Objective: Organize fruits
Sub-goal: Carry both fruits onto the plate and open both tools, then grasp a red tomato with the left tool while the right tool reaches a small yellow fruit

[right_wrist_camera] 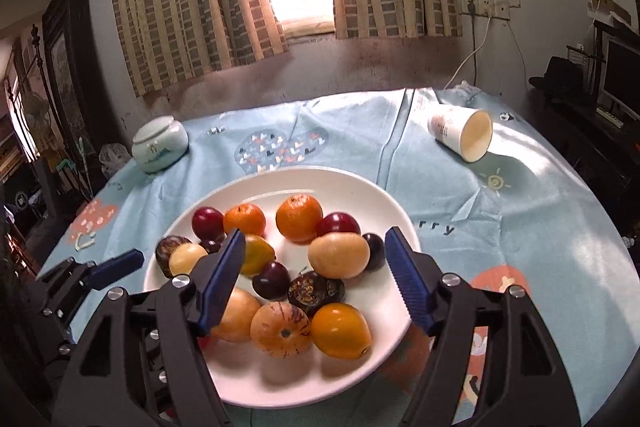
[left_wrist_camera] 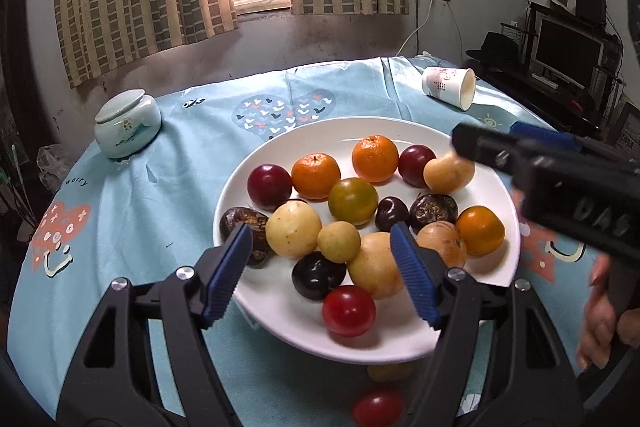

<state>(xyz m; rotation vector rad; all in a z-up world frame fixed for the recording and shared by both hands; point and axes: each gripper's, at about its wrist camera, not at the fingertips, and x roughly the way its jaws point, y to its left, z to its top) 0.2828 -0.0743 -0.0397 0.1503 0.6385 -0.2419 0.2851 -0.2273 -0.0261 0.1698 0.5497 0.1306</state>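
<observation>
A glossy round white ceramic plate (left_wrist_camera: 256, 307) sits on the tabletop's wrinkled pale-blue printed cloth (left_wrist_camera: 160, 195), heaped with smooth round fruits: bright orange tangerines (left_wrist_camera: 375, 158), dark red plums (left_wrist_camera: 269, 186), pale yellow fruits (left_wrist_camera: 293, 228) and rough dark-brown ones (right_wrist_camera: 316, 290). Both the left claw (left_wrist_camera: 324, 267) and the right claw (right_wrist_camera: 316, 279), with ribbed blue pads, hover released above the plate, holding nothing. A celadon lidded jar (left_wrist_camera: 127, 123) stands upright; a white paper cup (left_wrist_camera: 450, 86) lies tipped.

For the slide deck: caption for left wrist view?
Open left gripper over white plate of mixed fruits.
</observation>
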